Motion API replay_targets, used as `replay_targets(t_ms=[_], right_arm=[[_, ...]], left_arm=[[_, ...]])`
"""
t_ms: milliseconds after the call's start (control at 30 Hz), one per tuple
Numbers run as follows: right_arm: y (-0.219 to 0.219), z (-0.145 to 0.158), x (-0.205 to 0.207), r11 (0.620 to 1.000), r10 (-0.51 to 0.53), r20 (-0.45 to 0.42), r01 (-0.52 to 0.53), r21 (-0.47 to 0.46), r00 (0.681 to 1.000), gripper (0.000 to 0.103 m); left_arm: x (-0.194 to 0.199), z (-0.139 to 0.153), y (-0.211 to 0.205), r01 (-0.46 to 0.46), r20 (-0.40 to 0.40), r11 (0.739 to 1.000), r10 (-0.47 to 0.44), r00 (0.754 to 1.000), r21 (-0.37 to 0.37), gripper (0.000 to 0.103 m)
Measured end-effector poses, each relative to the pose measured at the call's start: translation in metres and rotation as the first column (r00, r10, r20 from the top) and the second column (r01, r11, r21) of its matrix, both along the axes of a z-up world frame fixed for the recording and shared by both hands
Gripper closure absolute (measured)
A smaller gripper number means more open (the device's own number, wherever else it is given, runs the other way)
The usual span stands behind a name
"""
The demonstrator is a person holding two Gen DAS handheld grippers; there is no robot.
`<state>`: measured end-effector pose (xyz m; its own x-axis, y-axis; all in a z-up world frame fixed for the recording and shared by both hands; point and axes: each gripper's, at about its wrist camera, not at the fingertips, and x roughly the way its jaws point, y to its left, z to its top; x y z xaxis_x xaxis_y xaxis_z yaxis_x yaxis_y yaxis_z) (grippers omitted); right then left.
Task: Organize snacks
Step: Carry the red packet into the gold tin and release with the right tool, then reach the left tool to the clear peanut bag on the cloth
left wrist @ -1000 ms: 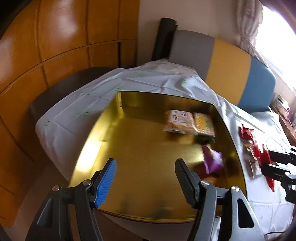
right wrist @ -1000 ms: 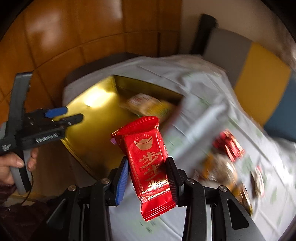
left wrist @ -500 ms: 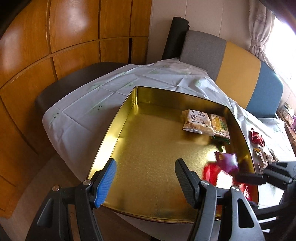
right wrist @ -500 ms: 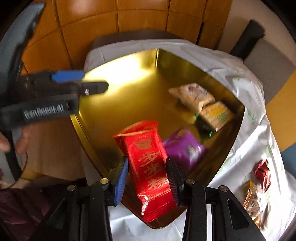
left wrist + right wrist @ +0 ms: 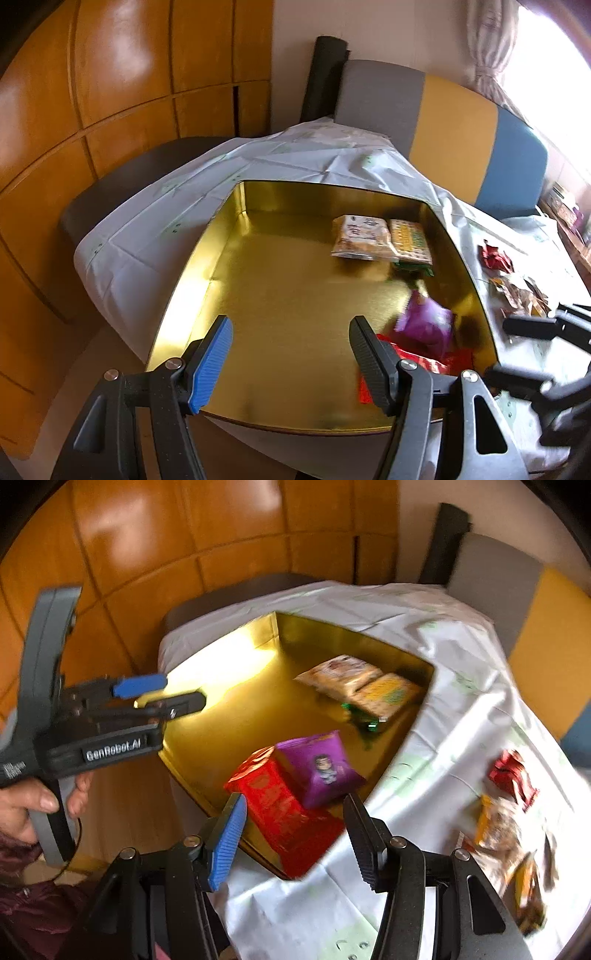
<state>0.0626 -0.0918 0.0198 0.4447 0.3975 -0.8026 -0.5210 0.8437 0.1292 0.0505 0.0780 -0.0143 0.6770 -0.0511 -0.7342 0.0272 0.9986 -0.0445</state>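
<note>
A gold tray [image 5: 258, 280] [image 5: 229, 709] sits on the white tablecloth. In it lie a red snack packet [image 5: 284, 808] [image 5: 424, 360], a purple packet [image 5: 317, 768] [image 5: 424, 321], a beige packet [image 5: 360, 238] [image 5: 340, 674] and a yellow-green packet [image 5: 410, 242] [image 5: 388, 696]. My right gripper [image 5: 295, 842] is open and empty, just above the red packet at the tray's near corner. My left gripper [image 5: 290, 360] is open and empty over the tray's near edge; it also shows in the right wrist view [image 5: 162, 696].
Loose snacks lie on the tablecloth right of the tray: a red packet [image 5: 511, 775] [image 5: 495, 256] and several brown and yellow ones [image 5: 513, 834] [image 5: 517, 291]. A grey, yellow and blue bench [image 5: 461, 122] stands behind the table. Wooden wall panels [image 5: 110, 92] are at left.
My right gripper carried the red packet over the tray, opened and let it go; the packet now lies in the tray beside the purple one. My left gripper stayed open over the tray.
</note>
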Motion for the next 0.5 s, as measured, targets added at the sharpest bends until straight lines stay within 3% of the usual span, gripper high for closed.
replay_targets(t_ms=[500], right_arm=[[-0.127, -0.001, -0.011, 0.951, -0.298, 0.004, 0.297, -0.081, 0.955, 0.038]], left_arm=[[-0.012, 0.008, -0.054, 0.156, 0.018, 0.986, -0.157, 0.987, 0.053, 0.036]])
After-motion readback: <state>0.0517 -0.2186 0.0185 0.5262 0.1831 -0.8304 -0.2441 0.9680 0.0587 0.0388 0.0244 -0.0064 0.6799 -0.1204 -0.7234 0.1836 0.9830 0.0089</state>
